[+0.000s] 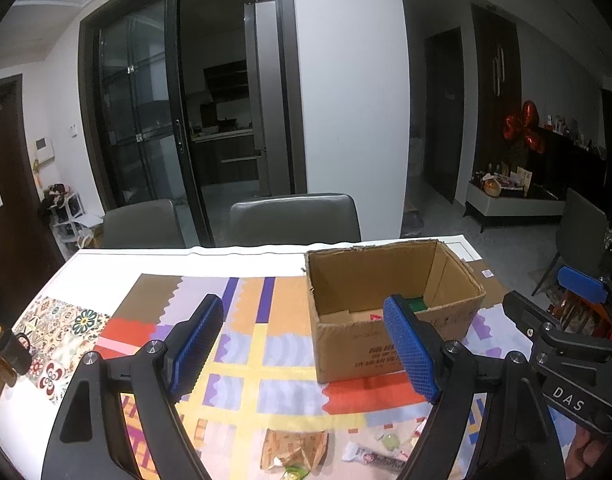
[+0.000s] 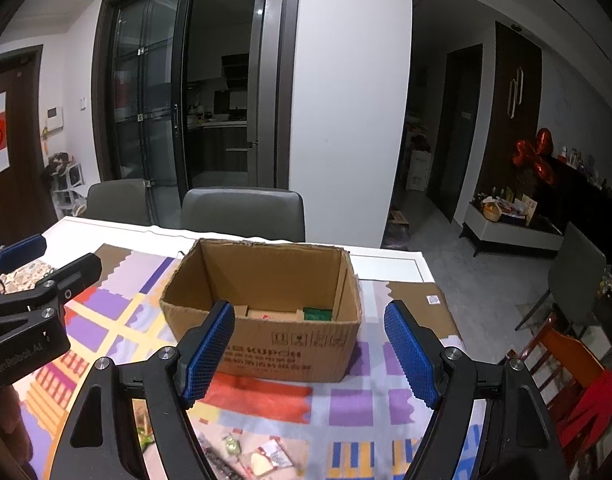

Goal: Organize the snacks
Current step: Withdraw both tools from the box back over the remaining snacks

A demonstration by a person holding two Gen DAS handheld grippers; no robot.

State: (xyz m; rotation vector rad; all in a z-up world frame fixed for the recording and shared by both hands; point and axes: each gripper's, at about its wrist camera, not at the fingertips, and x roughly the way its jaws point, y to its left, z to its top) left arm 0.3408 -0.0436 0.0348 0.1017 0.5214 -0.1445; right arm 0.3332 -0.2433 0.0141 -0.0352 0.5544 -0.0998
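Gaping tongs (image 2: 308, 350), box (image 2: 266, 344) rim beyond

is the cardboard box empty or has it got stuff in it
Not empty: the cardboard box is open-topped, and a green packet lies on its floor.

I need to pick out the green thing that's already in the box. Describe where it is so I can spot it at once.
Start at the open brown cardboard box on the patchwork-patterned tablecloth, in front of the grey chairs. Look down inside to its floor, at the corner on the right in the right wrist view. The flat dark green packet lies there, the only green thing in the box beside the pale items.
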